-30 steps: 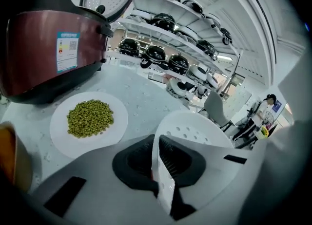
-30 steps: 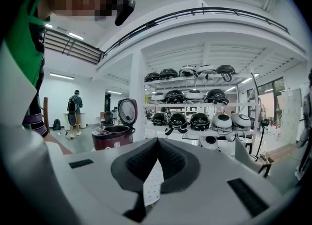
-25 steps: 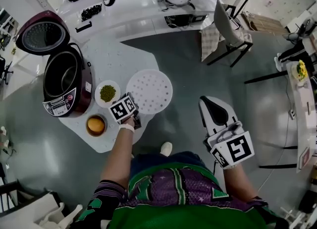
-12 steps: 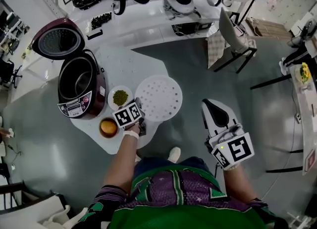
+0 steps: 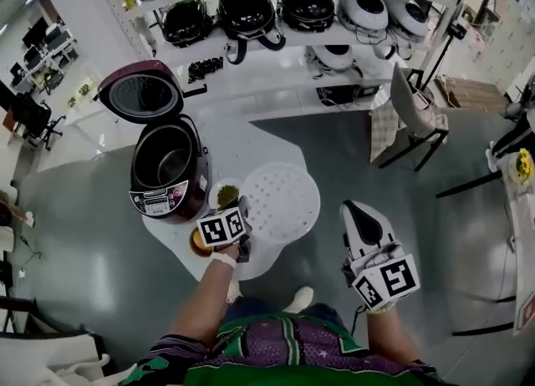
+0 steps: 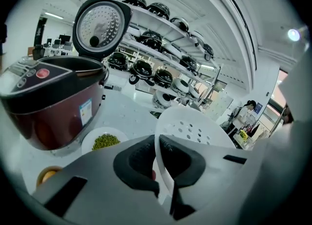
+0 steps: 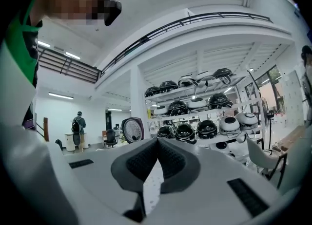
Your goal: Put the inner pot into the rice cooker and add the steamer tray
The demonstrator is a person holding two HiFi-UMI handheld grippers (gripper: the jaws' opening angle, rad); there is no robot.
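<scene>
On white table (image 5: 238,144), rice cooker (image 5: 167,174) (shelves (image 5: 280,42) behind)

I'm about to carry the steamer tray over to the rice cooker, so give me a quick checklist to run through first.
1. Left gripper shut on the rim of the steamer tray: ok.
2. Lid of the rice cooker open: ok.
3. Inner pot seated in the cooker: cannot tell; the head view shows only a dark interior.
4. Low path to the cooker free: not ok; the bowl of green beans stands between tray and cooker, so the tray probably has to pass above it.
5. Right gripper shut, empty and off to the side of the table: ok.
</scene>
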